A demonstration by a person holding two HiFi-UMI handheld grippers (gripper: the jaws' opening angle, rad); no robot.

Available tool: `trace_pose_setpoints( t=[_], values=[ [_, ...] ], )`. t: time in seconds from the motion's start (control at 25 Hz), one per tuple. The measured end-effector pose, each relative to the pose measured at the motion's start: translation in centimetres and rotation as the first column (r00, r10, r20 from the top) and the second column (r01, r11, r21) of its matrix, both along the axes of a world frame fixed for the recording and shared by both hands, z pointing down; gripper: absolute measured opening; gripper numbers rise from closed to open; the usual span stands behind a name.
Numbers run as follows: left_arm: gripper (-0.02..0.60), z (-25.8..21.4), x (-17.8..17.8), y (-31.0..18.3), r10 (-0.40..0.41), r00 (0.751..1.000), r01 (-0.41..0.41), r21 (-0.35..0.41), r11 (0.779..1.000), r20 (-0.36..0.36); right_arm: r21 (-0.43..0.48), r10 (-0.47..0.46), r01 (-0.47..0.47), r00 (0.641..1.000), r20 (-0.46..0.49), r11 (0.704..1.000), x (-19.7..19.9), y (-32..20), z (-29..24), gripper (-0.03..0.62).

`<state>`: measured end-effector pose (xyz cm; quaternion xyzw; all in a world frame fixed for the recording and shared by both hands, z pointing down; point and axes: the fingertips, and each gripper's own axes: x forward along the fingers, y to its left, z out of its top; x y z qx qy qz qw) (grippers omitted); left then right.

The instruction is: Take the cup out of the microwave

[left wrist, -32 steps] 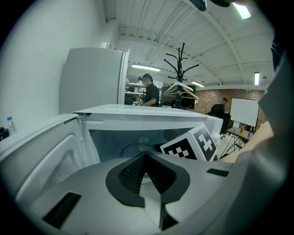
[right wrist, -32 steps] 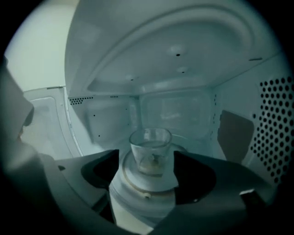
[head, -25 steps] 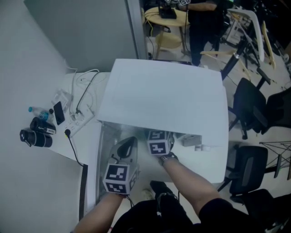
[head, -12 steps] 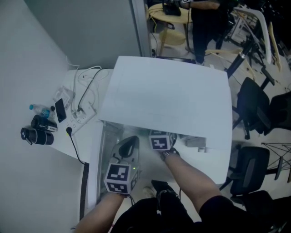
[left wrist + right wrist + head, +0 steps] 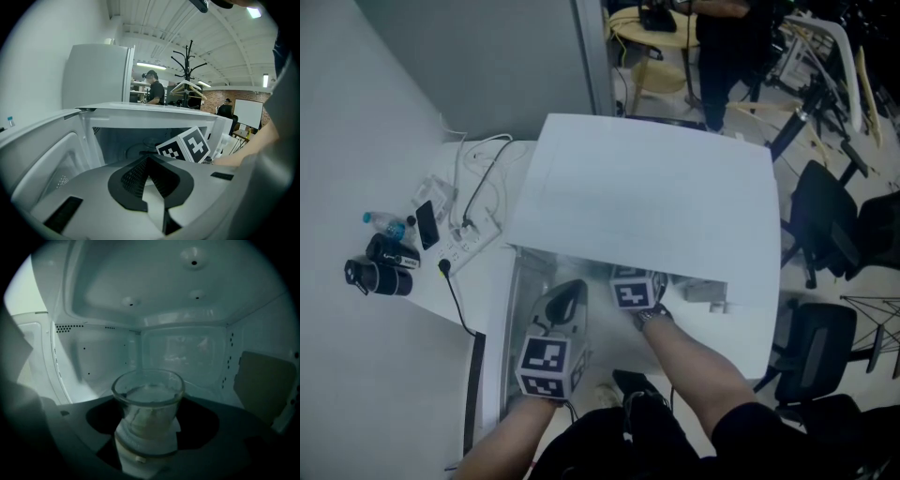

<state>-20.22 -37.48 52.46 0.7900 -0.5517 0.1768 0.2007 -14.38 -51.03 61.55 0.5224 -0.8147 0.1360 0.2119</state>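
A clear glass cup (image 5: 148, 404) stands upright on the floor of the white microwave (image 5: 647, 197) cavity. My right gripper (image 5: 150, 416) reaches into the cavity with its jaws on either side of the cup, closing around it. From the head view only its marker cube (image 5: 633, 292) shows, at the microwave's mouth. My left gripper (image 5: 570, 289) hangs outside, in front of the opening by the open door (image 5: 42, 159). It is shut (image 5: 149, 160) with nothing in it, and the right gripper's cube (image 5: 190, 145) sits just beyond it.
Left of the microwave, the table holds a power strip with cables (image 5: 467, 234), a phone (image 5: 427, 230), a water bottle (image 5: 384, 223) and dark cylinders (image 5: 380, 274). Office chairs (image 5: 825, 216) stand to the right. A person (image 5: 727, 47) is at a table behind.
Both grippers keep their places at the microwave's mouth. Only the head camera has shifted a little.
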Motion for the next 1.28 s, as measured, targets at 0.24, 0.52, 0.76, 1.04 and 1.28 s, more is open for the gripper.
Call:
trace_pose_setpoints(
  t=[0.24, 0.52, 0.76, 1.04, 1.28],
  values=[
    [-0.006, -0.3, 0.4, 0.7, 0.005, 1.0, -0.005, 0.006, 1.0, -0.006, 0.006, -0.02, 0.02, 1.0, 0.023, 1.0, 0.2, 1.3, -1.0, 0.354],
    [-0.005, -1.3, 1.2, 2.4, 0.027, 1.0, -0.027, 0.033, 0.999, -0.009, 0.013, -0.018, 0.018, 0.999, 0.042, 1.0, 0.9, 4.2, -1.3, 0.354],
    [-0.006, -2.5, 1.3, 4.5, 0.037, 0.999, -0.037, 0.063, 0.997, -0.01, 0.025, -0.006, 0.005, 0.998, 0.061, 1.0, 1.3, 7.0, -2.3, 0.353],
    [-0.005, -4.0, 1.5, 7.2, 0.05, 0.999, -0.049, 0.095, 0.994, -0.012, 0.044, 0.009, -0.012, 0.997, 0.071, 0.999, 2.0, 10.0, -3.8, 0.353],
    [-0.005, -5.3, 1.8, 9.0, 0.073, 0.997, -0.07, 0.129, 0.989, -0.013, 0.058, 0.017, -0.023, 0.996, 0.089, 0.998, 2.3, 12.1, -5.4, 0.353]
  ],
)
